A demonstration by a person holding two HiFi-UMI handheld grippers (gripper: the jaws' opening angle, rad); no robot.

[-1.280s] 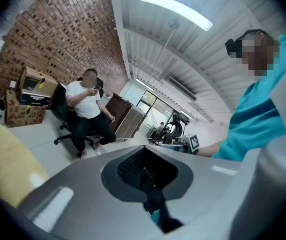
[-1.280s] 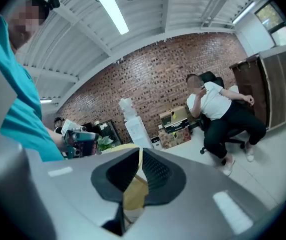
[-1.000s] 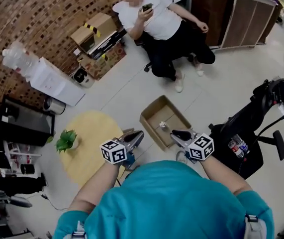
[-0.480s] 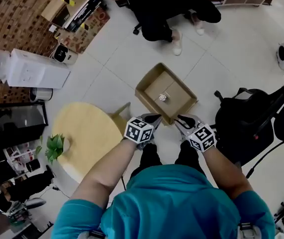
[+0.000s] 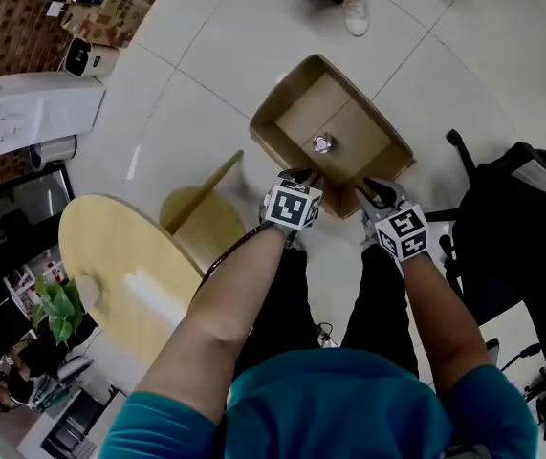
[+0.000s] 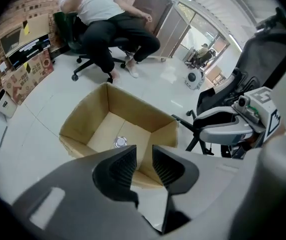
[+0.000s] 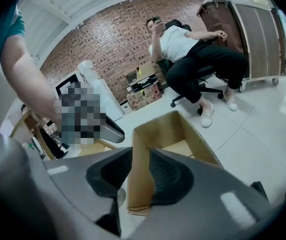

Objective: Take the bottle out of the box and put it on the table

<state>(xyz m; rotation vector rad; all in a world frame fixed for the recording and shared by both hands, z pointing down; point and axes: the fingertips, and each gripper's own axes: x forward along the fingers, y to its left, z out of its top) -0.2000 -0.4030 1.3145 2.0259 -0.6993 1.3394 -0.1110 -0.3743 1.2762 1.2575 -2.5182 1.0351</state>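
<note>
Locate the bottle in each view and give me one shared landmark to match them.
Head view: bottle seen from above, upper centre, on the floor of the cardboard box.
Left gripper view: bottle centre-left, on the box floor, just above the jaws.
Right gripper view: not in it; the box walls hide most of its floor.
Shared landmark: the open cardboard box.

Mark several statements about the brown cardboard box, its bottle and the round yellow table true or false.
The silver-capped bottle stands inside the open brown cardboard box. True.
The box sits on the round yellow wooden table. False: it sits on the white tiled floor beside that table.
The left gripper grips the bottle. False: its jaws, just opened further, are apart and empty.
A person sits on a chair beyond the box. True.
</note>
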